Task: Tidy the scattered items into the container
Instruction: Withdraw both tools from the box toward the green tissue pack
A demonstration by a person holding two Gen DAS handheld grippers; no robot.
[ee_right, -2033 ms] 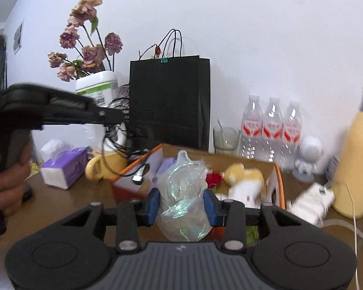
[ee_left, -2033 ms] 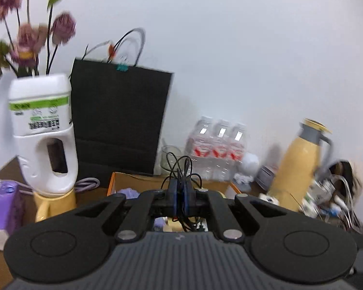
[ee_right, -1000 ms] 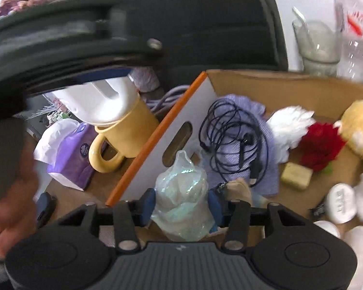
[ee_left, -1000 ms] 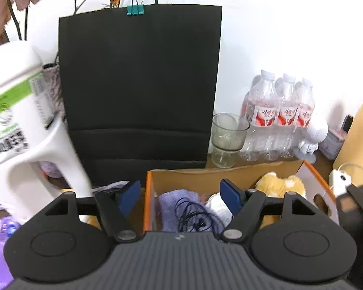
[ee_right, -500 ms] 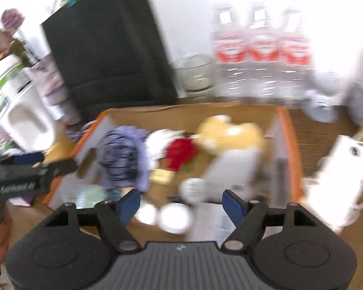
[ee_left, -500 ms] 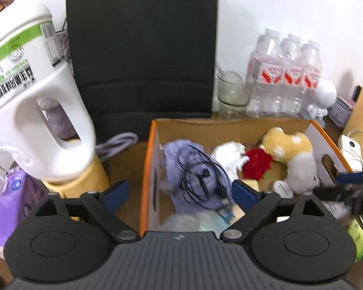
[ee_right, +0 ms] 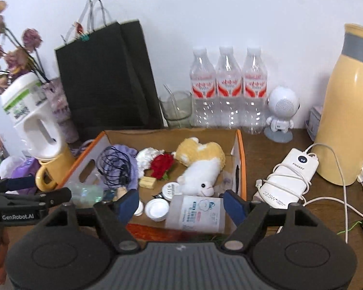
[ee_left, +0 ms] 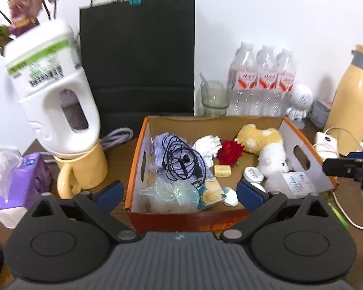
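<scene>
From my left wrist view, my left gripper (ee_left: 177, 194) is opening, its jaws spread very wide with nothing between them, hanging just before the near wall of the box (ee_left: 186, 215). Inside the box lie a coiled black cable (ee_left: 179, 160) on a lilac cloth (ee_left: 161, 142), a crumpled clear bag (ee_left: 171, 194) in the near left corner, a red flower (ee_left: 230, 152), a plush toy (ee_left: 266, 145) and a packet (ee_left: 294, 184) at the right. Left of the box a white jug (ee_left: 53, 91) sits in a yellow mug (ee_left: 84, 166), with a tissue pack (ee_left: 26, 181) beside it. A black bag (ee_left: 138, 58) stands behind. My right gripper's finger (ee_left: 346, 165) pokes in at the right edge. From my right wrist view, my right gripper (ee_right: 181, 205) is opening too, jaws fairly wide and empty, above the near edge of the box (ee_right: 240, 159). The clear bag (ee_right: 87, 192) rests in the box's near left corner, the packet (ee_right: 198, 213) at the front. On the desk (ee_right: 300, 140) right of the box lie a power bank (ee_right: 290, 176) and a yellow flask (ee_right: 348, 111); three bottles (ee_right: 227, 87) stand behind.
</scene>
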